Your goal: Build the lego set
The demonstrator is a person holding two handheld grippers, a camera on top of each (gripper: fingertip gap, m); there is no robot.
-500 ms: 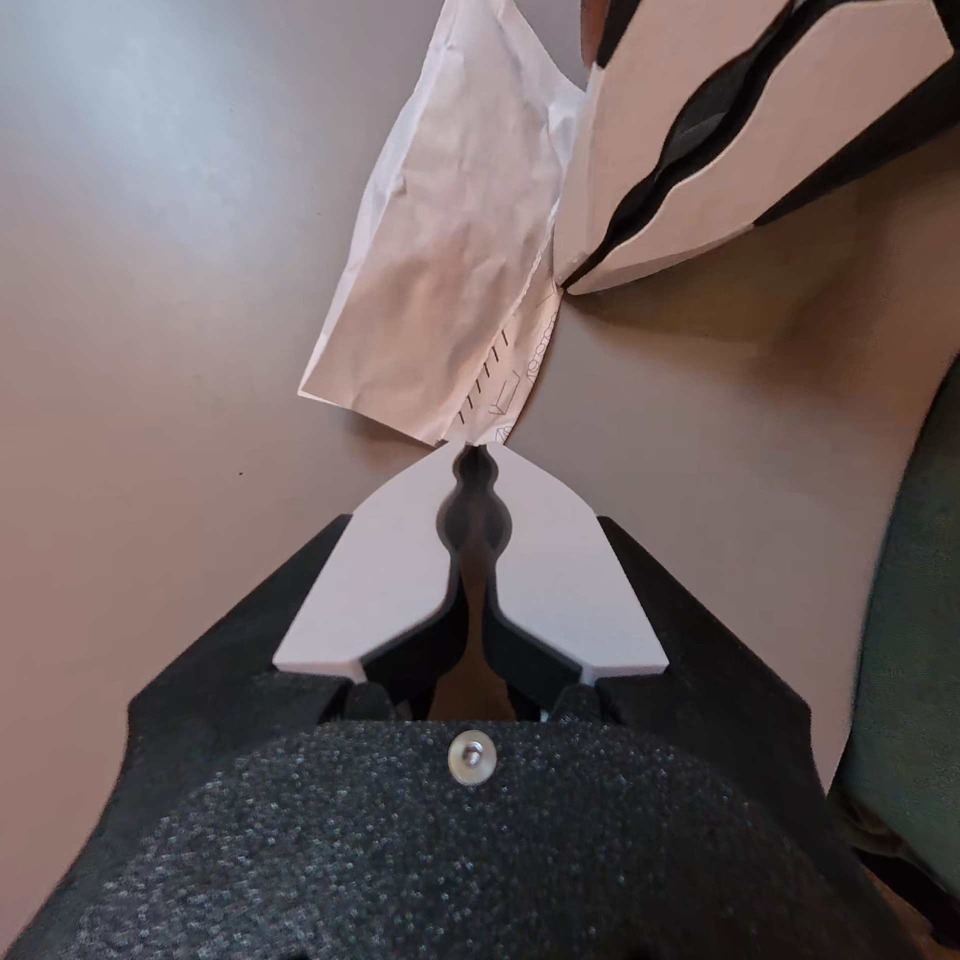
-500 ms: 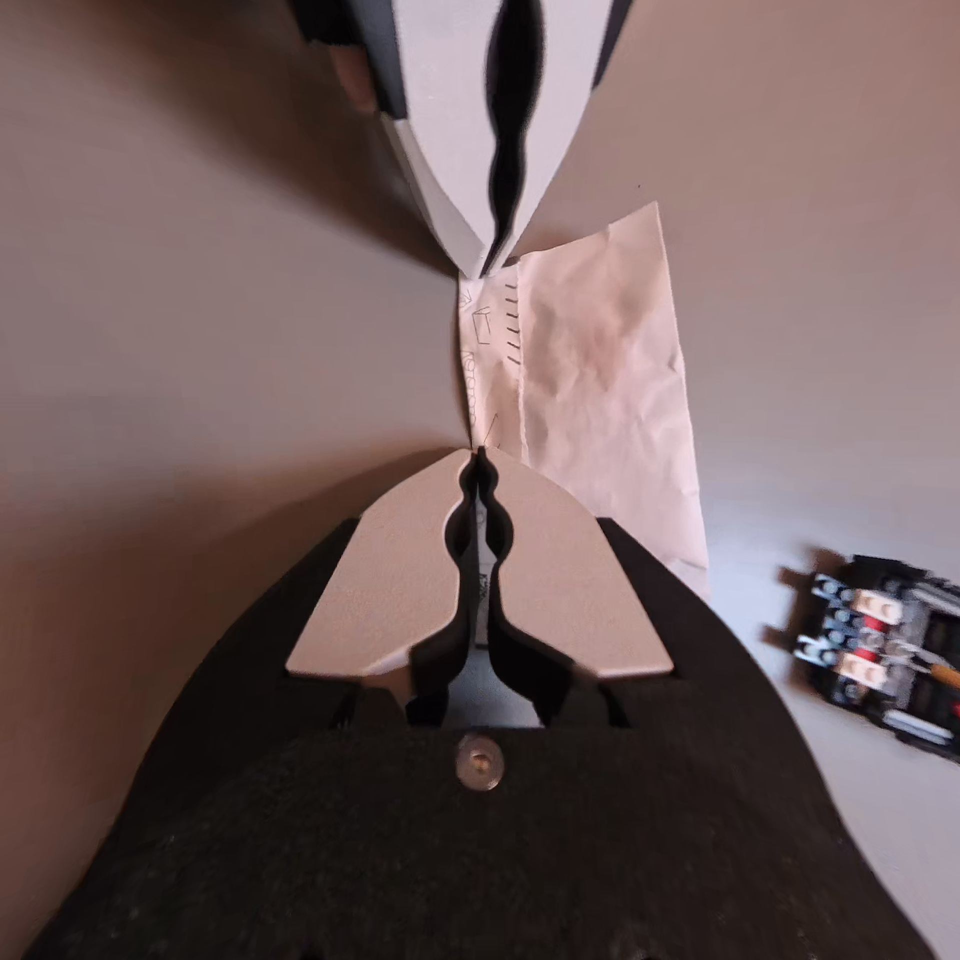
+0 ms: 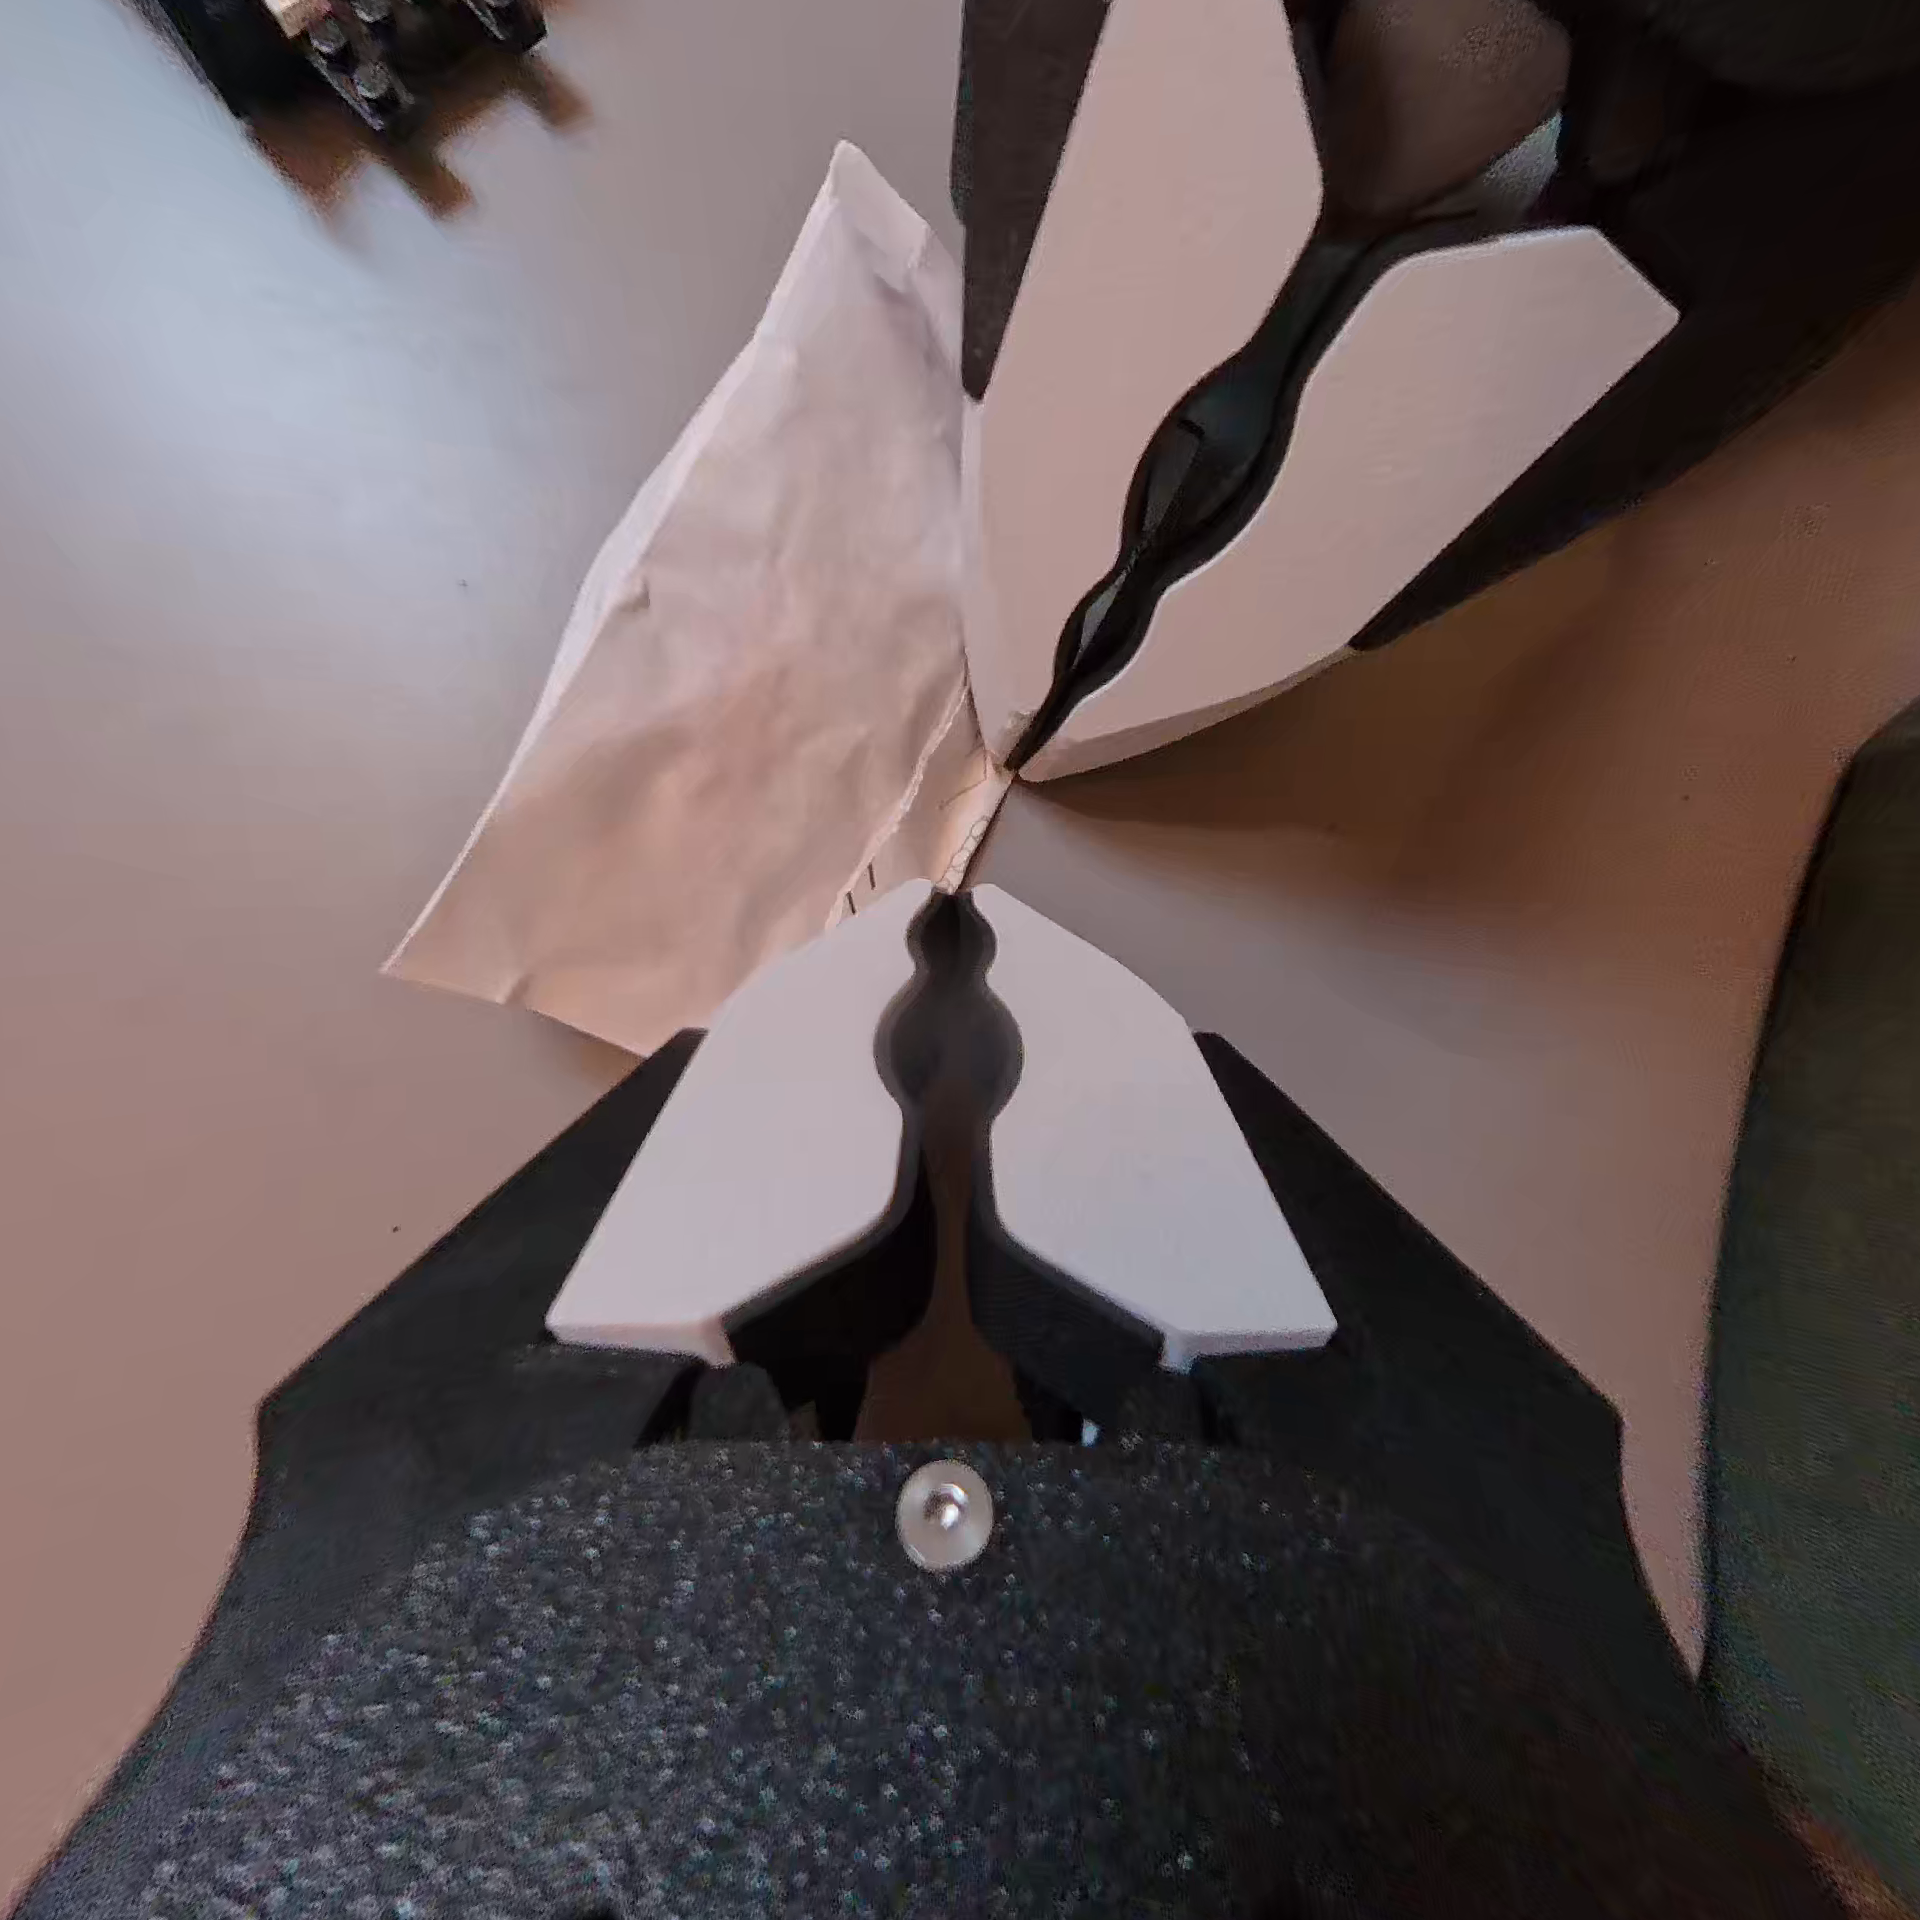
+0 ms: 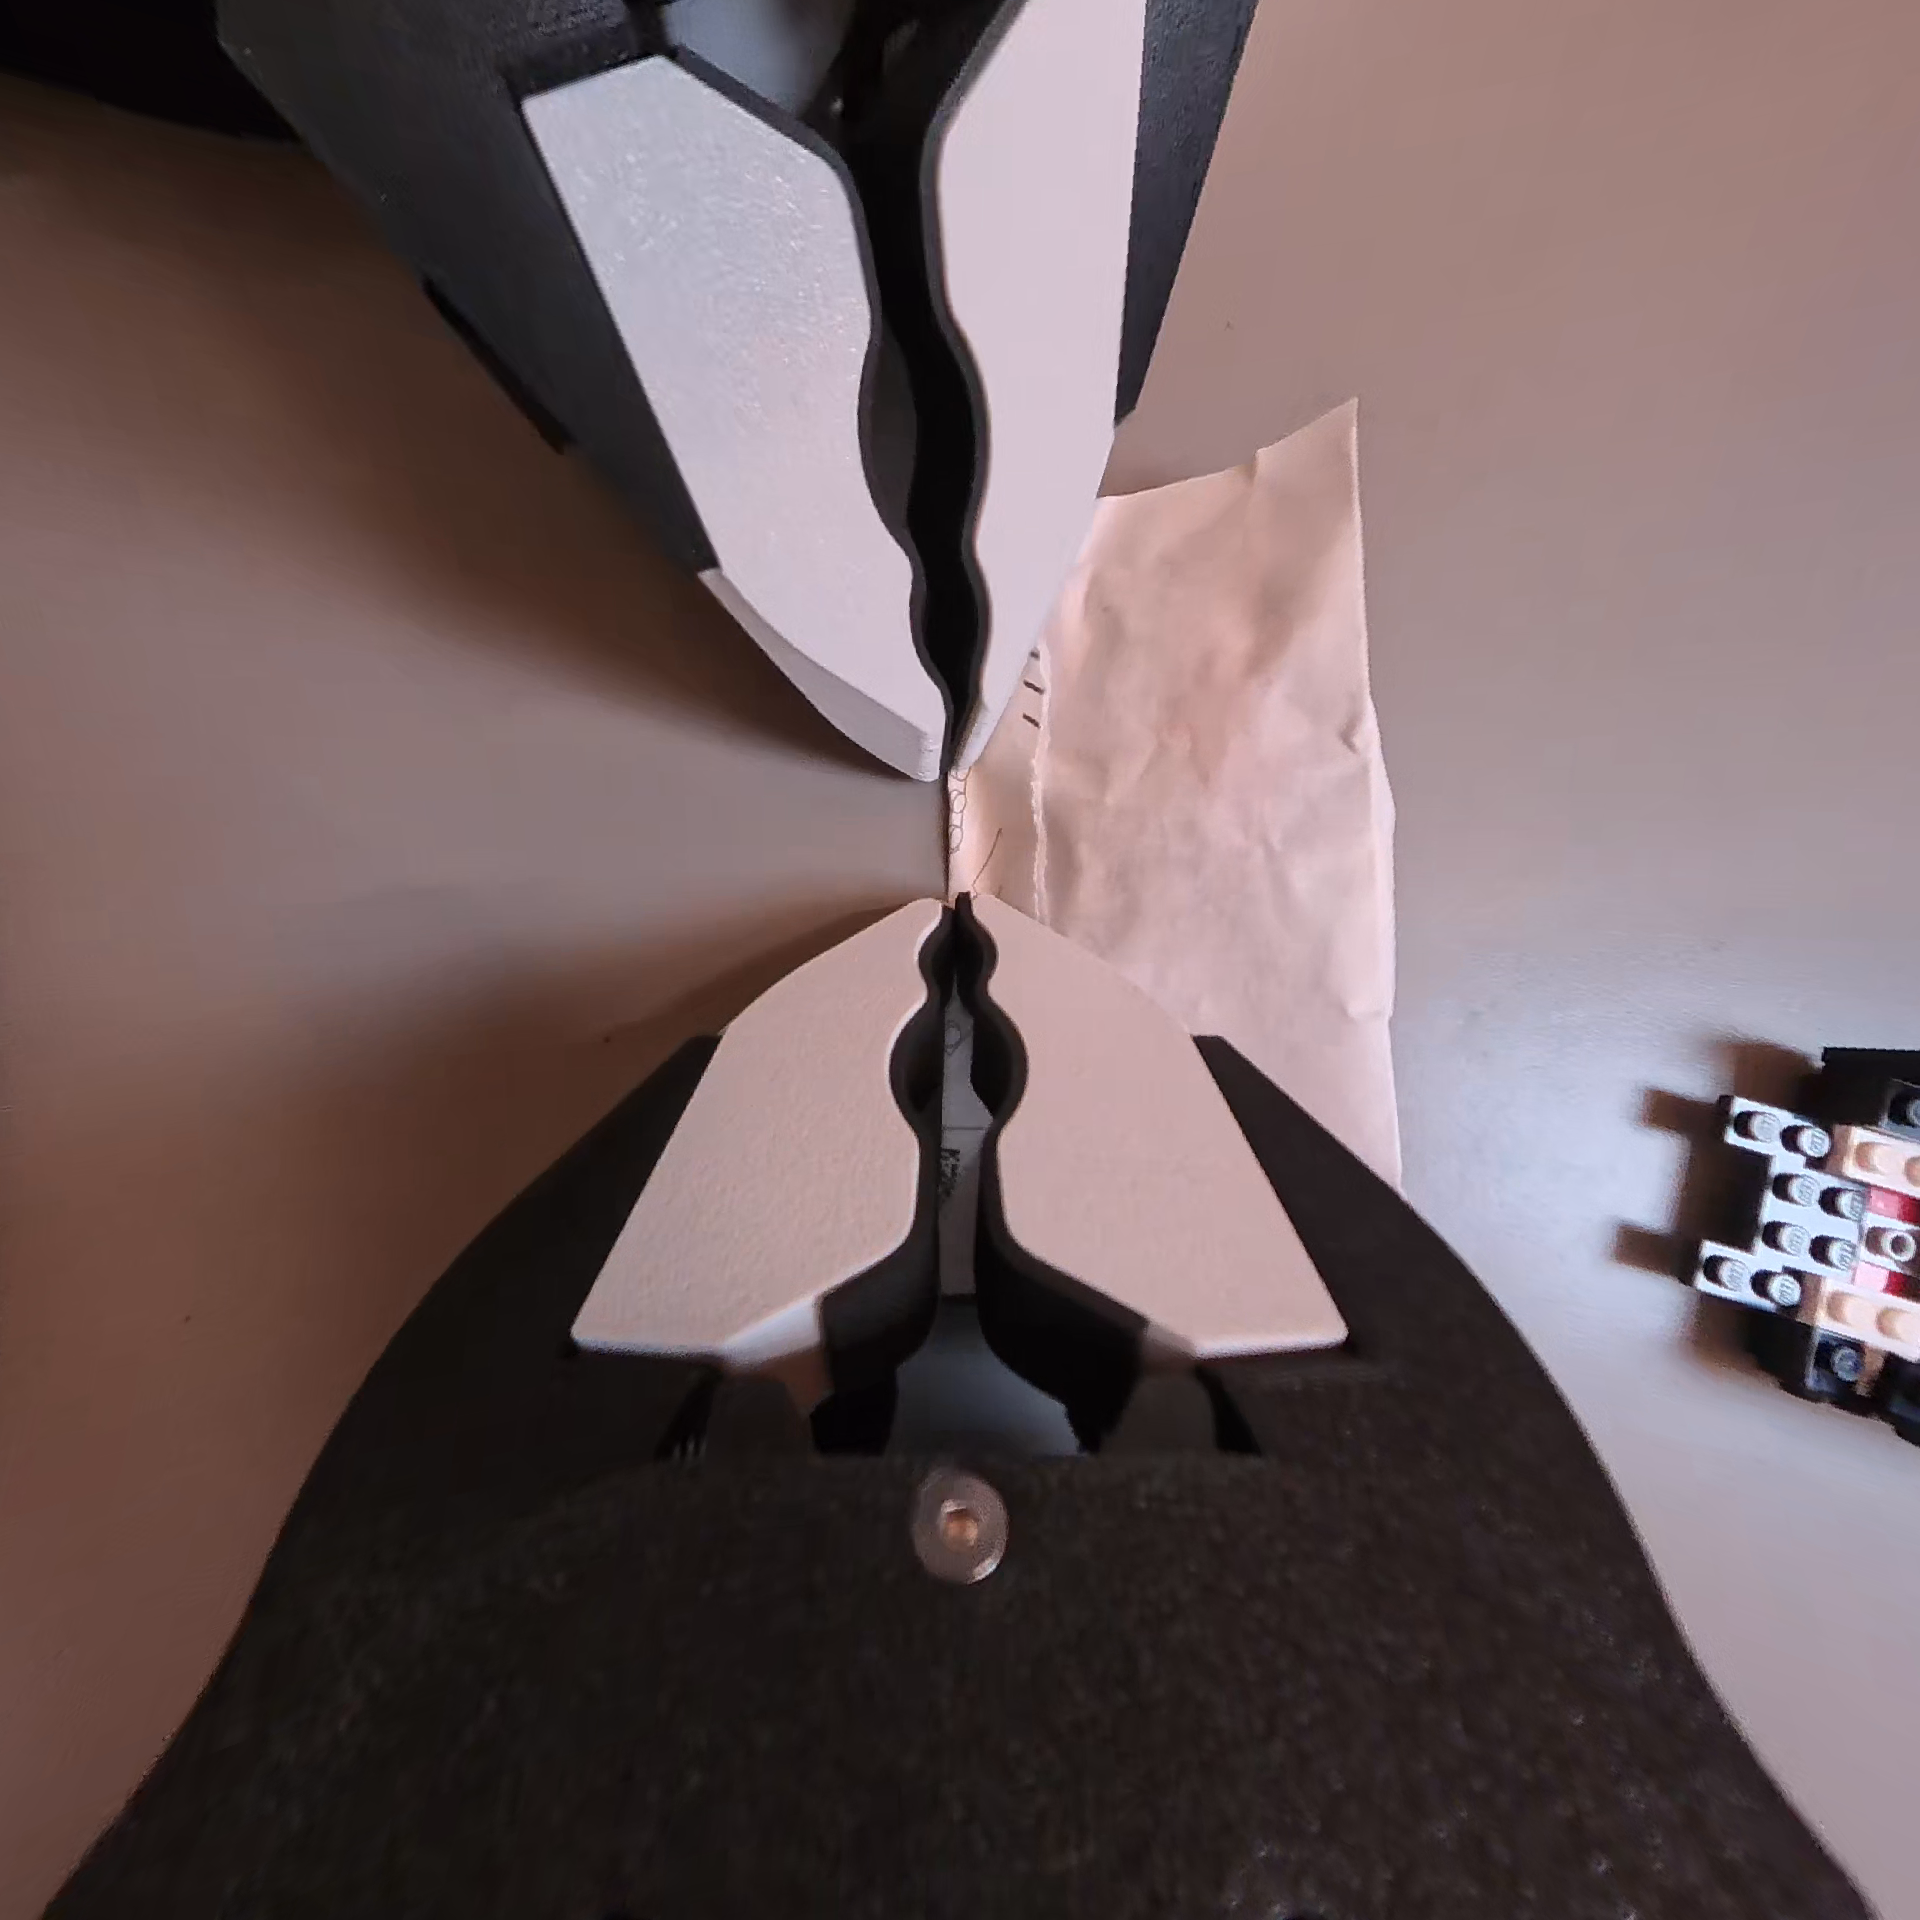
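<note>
Crumpled paper bag pinched along one edge by closed jaws of left gripper and right gripper, tip to tip.

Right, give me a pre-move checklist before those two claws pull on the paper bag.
1. Left claw shut on the bag's edge: ok.
2. Right claw shut on the same edge, strip of paper visible between its fingers: ok.
3. Paper bag hanging free beside the claws, creased but not torn through: ok.
4. Short stretch of edge between the two claw tips, enough to tear: ok.
5. Lego car on the table, apart from the bag: ok.
6. Bricks still inside the bag: cannot tell.
</note>
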